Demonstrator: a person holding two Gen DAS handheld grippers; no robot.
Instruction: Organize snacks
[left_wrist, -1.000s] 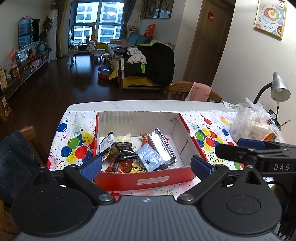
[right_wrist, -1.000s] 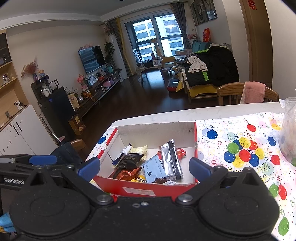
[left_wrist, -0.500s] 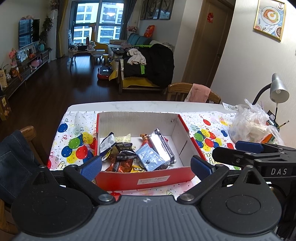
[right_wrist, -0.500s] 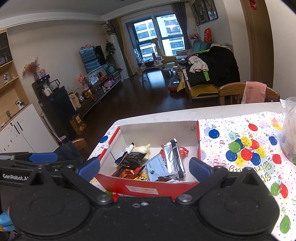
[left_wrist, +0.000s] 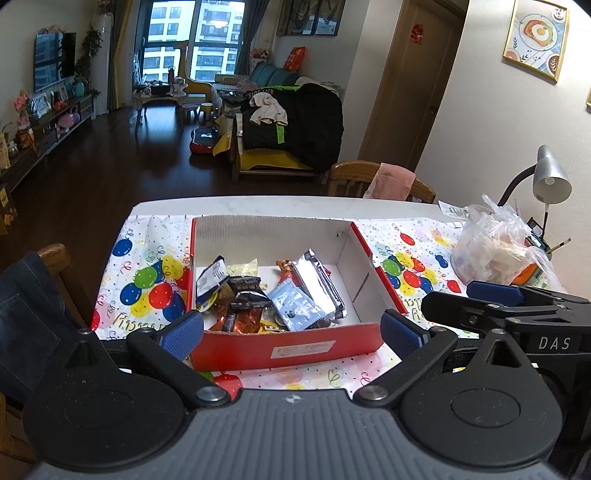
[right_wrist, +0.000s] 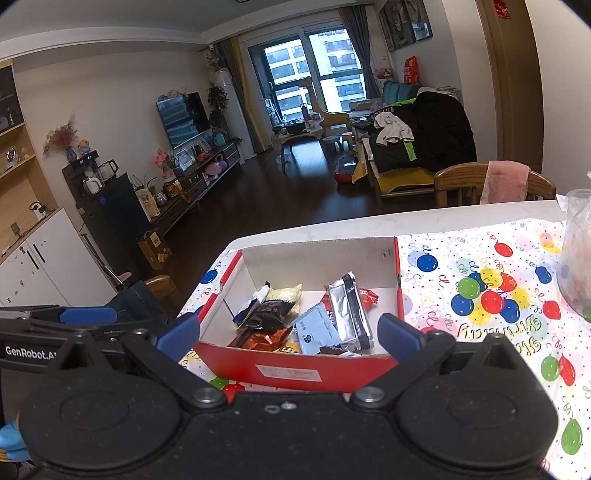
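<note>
The red box sat on the balloon tablecloth, close to the near edge of the table. All the snacks in view lay inside it, heaped toward the front. A silver packet leaned across the pile, a pale blue packet lay in front of it, and a dark brown packet sat to their left on an orange wrapper. A yellowish bag lay behind them. No snack was loose on the cloth that I could see.

The left gripper was spread wide with nothing in it, and it hung just in front of the box. The right gripper was the same: wide apart, empty, and just in front of the box's near wall. Neither one touched a snack.

So I think the sorting was either only starting or already done. No packet was being carried.

If more sorting was to come, one gripper would need to go up over the front wall and down onto a single packet. The silver one looked easiest, since it lay on top. The packets overlapped, so the pinch would have to catch just one. A clear bag stood off to the right, but it was too blurry to tell what was in it.
</note>
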